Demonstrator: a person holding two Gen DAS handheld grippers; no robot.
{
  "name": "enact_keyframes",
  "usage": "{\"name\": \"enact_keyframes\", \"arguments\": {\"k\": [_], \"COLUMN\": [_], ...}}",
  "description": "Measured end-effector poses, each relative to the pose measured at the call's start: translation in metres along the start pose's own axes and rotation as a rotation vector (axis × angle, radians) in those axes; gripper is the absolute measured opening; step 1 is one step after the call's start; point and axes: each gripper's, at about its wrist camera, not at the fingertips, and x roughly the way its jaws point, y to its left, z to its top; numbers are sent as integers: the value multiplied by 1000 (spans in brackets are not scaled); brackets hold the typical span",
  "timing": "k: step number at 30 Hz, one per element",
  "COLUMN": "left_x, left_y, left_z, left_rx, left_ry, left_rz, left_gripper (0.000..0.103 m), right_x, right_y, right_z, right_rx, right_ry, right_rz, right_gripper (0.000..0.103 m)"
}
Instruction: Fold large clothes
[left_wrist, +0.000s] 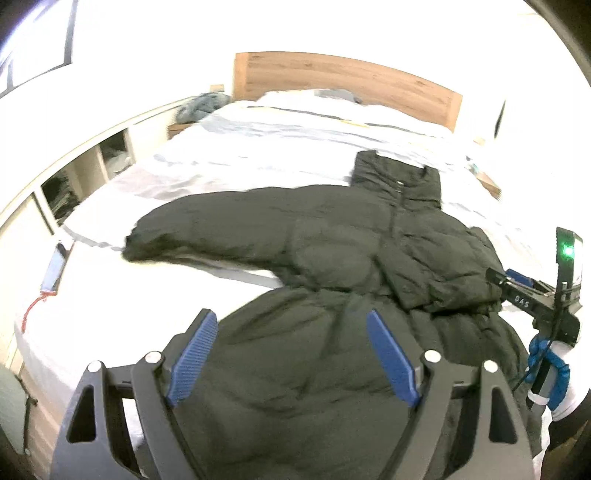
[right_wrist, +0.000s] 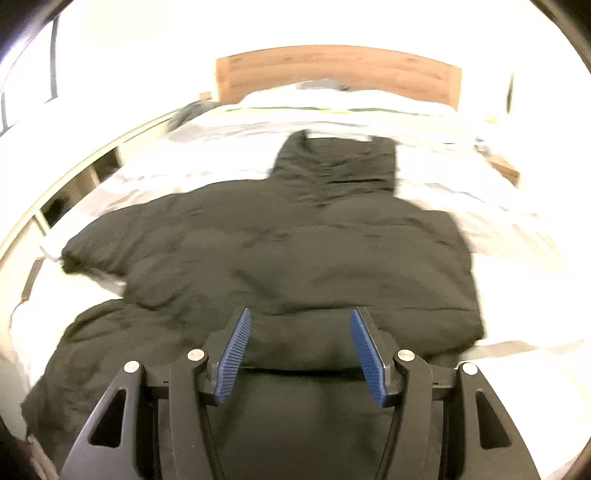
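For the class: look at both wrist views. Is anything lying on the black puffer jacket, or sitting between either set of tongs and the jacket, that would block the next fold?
Nothing visible does. The black puffer jacket lies on the bed with nothing on it, and both the left tongs and right tongs stand open directly above its fabric. A phone lies well off to the side.

A black puffer jacket (right_wrist: 280, 258) lies spread on a white-sheeted bed (right_wrist: 517, 258), its collar toward the wooden headboard (right_wrist: 332, 70) and one sleeve stretched out to the left. The jacket's right side is folded over its body, leaving a straight edge there. The right gripper (right_wrist: 301, 347) hangs above the jacket's lower part, its blue-padded jaws apart with nothing between them.
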Motion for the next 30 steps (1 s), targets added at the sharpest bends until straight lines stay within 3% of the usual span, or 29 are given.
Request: {"name": "enact_keyframes", "arguments": {"k": [7, 15, 23, 30], "left_x": [68, 163, 229, 223], "left_y": [-94, -179, -188, -176], "left_z": [26, 52, 34, 18], "left_rx": [59, 100, 114, 145], "left_ry": [30, 48, 129, 172], "left_rz": [-102, -167, -92, -56], "left_gripper": [83, 83, 83, 83], "right_x": [15, 54, 89, 85], "right_y": [-85, -114, -111, -103], "right_z": [9, 16, -2, -11], "right_rx": [74, 102, 112, 124], "right_ry": [-23, -20, 19, 46], "right_rz": [-61, -46, -26, -45], "right_gripper": [57, 58, 61, 61]}}
